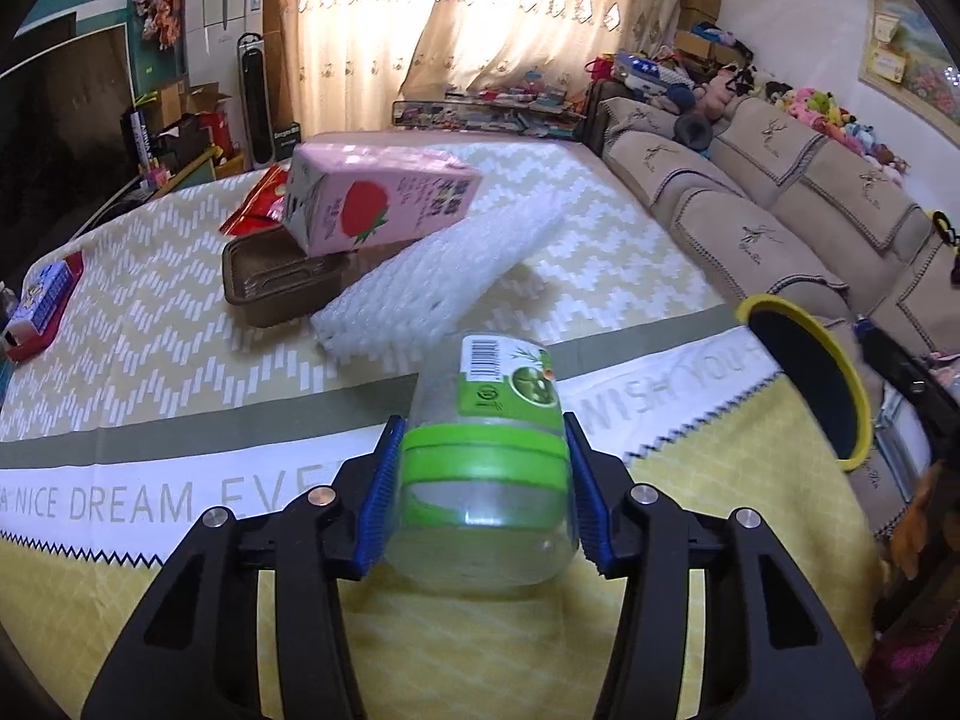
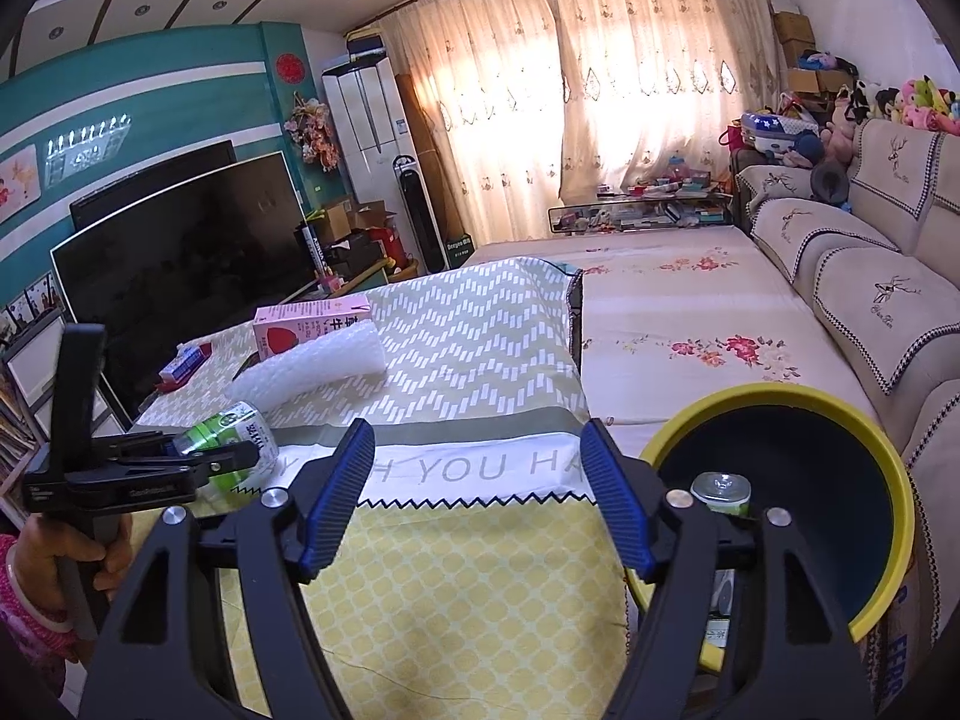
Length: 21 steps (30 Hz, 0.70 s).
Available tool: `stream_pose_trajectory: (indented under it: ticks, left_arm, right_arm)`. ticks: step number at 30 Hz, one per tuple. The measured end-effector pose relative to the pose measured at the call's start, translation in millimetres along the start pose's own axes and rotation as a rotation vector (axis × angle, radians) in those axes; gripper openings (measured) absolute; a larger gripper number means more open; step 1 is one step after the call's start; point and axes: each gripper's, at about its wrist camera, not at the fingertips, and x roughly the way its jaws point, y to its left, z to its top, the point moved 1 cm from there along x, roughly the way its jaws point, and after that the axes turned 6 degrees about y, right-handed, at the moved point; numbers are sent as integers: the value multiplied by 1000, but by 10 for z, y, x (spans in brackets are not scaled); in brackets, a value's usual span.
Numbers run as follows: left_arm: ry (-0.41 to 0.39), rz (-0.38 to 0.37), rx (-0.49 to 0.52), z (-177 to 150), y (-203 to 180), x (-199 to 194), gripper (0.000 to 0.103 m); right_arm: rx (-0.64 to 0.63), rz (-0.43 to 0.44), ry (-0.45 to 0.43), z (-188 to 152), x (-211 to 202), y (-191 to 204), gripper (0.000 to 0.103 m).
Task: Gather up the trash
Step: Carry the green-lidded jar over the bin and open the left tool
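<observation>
My left gripper is shut on a clear plastic bottle with a green label, held just above the table's front; the right wrist view shows it at the left. My right gripper is open and empty over the front of the table, left of a yellow-rimmed dark bin that holds a can. The bin also shows in the left wrist view. On the table lie a pink strawberry milk carton, white bubble wrap, a brown tray and a red wrapper.
A small blue and red box lies at the table's left edge. The tablecloth covers the table. A sofa and a flowered bed surface lie to the right. A TV stands at the left.
</observation>
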Motion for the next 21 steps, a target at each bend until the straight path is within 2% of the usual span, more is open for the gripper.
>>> stream_pose_trajectory:
  ticks: [3, 6, 9, 12, 17, 21]
  left_arm:
    - [-33, -21, 20, 27, -104, -180, 50]
    - [-70, -40, 34, 75, -200, -354, 50]
    - [-100, -57, 44, 112, -295, -507, 50]
    - [-119, -68, 58, 149, -382, -631, 50]
    - [-140, -76, 78, 189, -511, -767, 50]
    - [-146, -94, 89, 250, -597, -844, 50]
  right_arm:
    - [2, -39, -20, -5, -38, 7, 69]
    - [-3, -78, -44, -17, -73, 31, 80]
    - [-3, -108, -81, -31, -140, 43, 86]
    - [-12, -132, -116, -30, -193, 64, 96]
    - [-70, -181, -137, -51, -223, 197, 96]
    - [-8, -119, -145, -46, -272, 55, 96]
